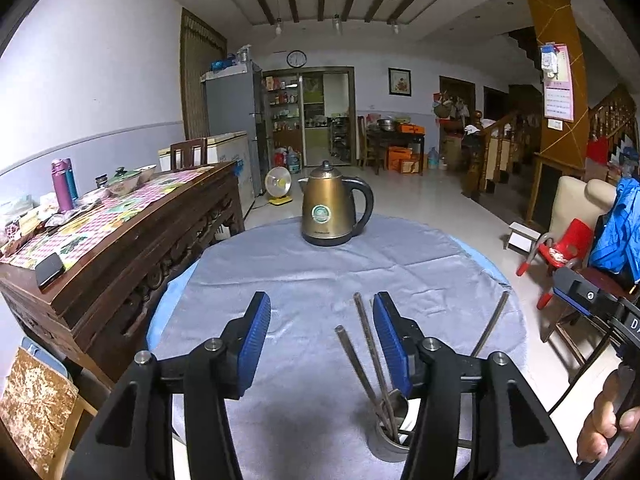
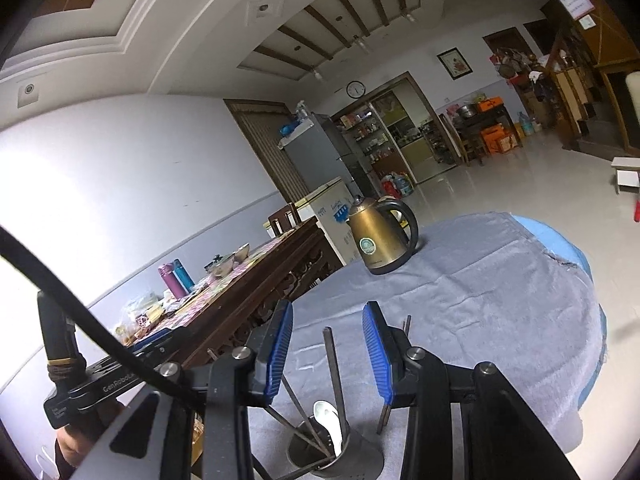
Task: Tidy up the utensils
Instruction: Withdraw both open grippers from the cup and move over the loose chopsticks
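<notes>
Both tools, left (image 1: 320, 336) and right (image 2: 327, 354), spread wide, empty, above cup (image 2: 334, 454). Chopsticks (image 1: 370, 364) and spoon (image 2: 330, 420) sat inside. Stray chopstick (image 1: 490, 324) lay right of cup: grip mid-shaft, drop vertically.

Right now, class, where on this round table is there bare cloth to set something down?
Bare grey cloth lies between the kettle and the utensil cup. It is crowded near the cup, with chopsticks and one loose chopstick.

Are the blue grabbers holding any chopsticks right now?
No. Both the left gripper and right gripper are open and empty; the chopsticks stand in the metal cup.
</notes>
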Motion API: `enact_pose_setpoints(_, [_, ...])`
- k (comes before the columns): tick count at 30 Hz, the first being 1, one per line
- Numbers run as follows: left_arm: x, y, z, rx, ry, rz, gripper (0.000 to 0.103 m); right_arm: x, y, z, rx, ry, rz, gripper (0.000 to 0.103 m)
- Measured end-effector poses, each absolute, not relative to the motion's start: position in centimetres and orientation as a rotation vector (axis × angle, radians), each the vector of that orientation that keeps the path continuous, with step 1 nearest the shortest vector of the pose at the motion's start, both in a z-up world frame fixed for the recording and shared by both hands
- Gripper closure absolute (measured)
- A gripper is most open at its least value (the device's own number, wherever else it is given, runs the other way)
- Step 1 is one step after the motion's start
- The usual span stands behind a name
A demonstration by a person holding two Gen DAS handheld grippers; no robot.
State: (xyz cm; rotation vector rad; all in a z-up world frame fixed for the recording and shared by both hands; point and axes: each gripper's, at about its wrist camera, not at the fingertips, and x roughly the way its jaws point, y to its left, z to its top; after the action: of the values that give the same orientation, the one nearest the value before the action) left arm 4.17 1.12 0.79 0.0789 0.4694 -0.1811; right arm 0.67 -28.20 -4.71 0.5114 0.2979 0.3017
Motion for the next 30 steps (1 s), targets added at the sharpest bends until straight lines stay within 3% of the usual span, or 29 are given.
enact_pose_setpoints(2, [4.2, 1.3, 0.5, 0.08, 0.476, -0.168, 0.046, 0.7, -28.3, -4.8, 0.51, 0.305, 0.294, 0.063])
enact_pose_setpoints(6, [4.1, 1.6, -0.2, 0.106, 0.472, -0.111, 0.03, 0.8, -28.6, -5.3, 0.513, 0.32, 0.268, 0.063])
enact_pose_setpoints(10, [3.9, 2.1, -1.2, 0.157, 0.465, -0.037, 0.026, 0.7, -29.1, -6.3, 0.512, 0.35, 0.234, 0.062])
enact_pose_setpoints(13, [4.0, 2.7, -1.9, 0.171, 0.483, 0.007, 0.026, 0.8, -29.7, -7.4, 0.533, 0.383, 0.215, 0.056])
enact_pose_setpoints(30, [5.3, 4.5, -4.6, 0.172, 0.553, 0.093, 0.025, 1.8, -29.5, -10.0, 0.553, 0.491, 0.2, 0.051])
